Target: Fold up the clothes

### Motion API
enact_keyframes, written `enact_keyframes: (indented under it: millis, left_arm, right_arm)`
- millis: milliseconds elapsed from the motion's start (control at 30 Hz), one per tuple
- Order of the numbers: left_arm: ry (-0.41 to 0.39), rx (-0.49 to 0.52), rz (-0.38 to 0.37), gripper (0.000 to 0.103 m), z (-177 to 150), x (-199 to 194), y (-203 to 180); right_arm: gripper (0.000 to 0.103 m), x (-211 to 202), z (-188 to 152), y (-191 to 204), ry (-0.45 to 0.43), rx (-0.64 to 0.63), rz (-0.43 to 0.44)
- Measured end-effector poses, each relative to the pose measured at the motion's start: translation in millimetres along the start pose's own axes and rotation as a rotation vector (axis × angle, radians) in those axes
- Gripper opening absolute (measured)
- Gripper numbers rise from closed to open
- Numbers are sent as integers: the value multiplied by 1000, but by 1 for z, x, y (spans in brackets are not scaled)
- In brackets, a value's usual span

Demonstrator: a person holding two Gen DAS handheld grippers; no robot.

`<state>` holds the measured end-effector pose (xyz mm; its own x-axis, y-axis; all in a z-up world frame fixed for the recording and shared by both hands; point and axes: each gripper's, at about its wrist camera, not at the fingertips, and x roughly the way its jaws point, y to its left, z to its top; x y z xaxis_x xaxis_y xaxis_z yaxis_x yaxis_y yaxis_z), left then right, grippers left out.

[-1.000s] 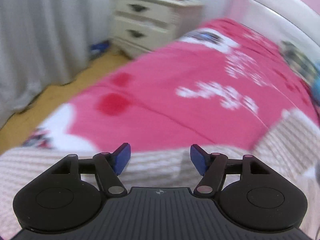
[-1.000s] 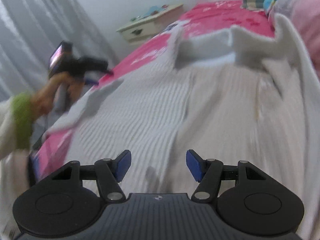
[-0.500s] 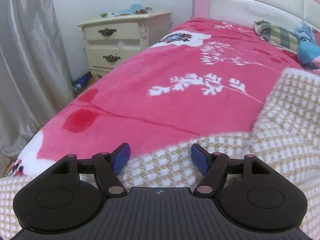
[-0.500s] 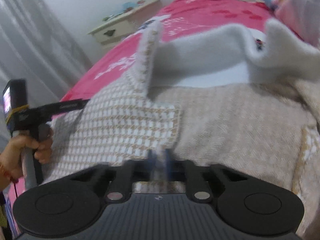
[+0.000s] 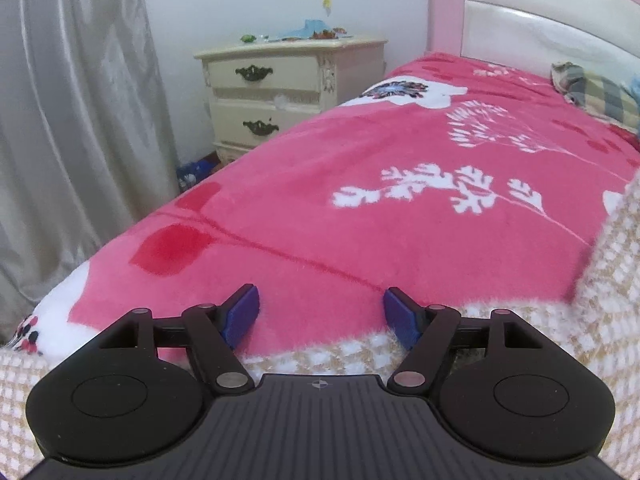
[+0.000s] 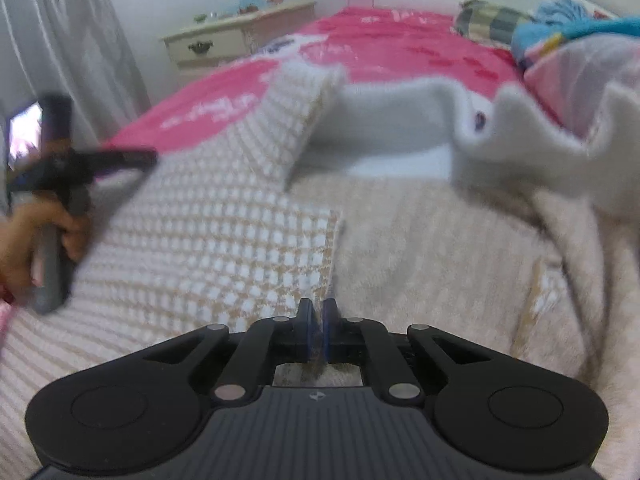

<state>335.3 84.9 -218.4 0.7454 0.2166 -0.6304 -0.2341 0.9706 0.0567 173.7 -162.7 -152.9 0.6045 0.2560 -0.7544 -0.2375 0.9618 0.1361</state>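
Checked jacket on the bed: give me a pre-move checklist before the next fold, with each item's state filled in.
1. Right gripper clamped on the checked jacket's front edge: ok.
2. Left gripper gripping the jacket hem: not ok; the jaws, which have just been opening, stand open with nothing between them.
3. Left gripper over the hem: ok.
4. Pink blanket ahead free of other items: ok.
5. Sleeves laid flat: cannot tell.

We see soft, even indoor light; the left view is sharp, the right view smeared with blur, both bent at edges.
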Motion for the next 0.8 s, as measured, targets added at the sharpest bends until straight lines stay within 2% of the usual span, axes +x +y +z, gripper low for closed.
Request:
enact_keyframes:
  millis: [167, 300, 433, 533, 567, 633, 700, 733, 800]
  left_arm:
    - [-13, -21, -7, 74, -2, 2, 3]
    - [-16, -25, -11, 75, -2, 3, 4]
    - [-12, -29, -15, 75, -2, 3, 5]
    - [-12, -30, -16, 75, -2, 4, 5]
    - [-12, -31, -16, 76, -2, 4, 5]
    - [-12, -35, -20, 76, -2, 4, 5]
    - [-12, -41, -24, 76, -2, 4, 7]
    - [-13, -45, -27, 76, -2, 4, 7]
    - [-13, -54, -34, 76, -2, 4, 9]
  right_arm:
    - [6, -16, 27, 19, -113, 32, 21]
    - [6, -10, 51, 40, -169, -14, 4]
    - [6, -11, 61, 32, -125, 63, 14]
    - [7, 8, 73, 44, -104, -11, 38]
    - [7, 21, 81, 50, -88, -42, 69]
    - [8, 48, 93, 57, -65, -63, 80]
    - [7, 82, 105, 52, -28, -92, 5]
    - [0, 99, 110, 50, -9, -107, -32]
    - [0, 127, 116, 35, 43, -103, -85]
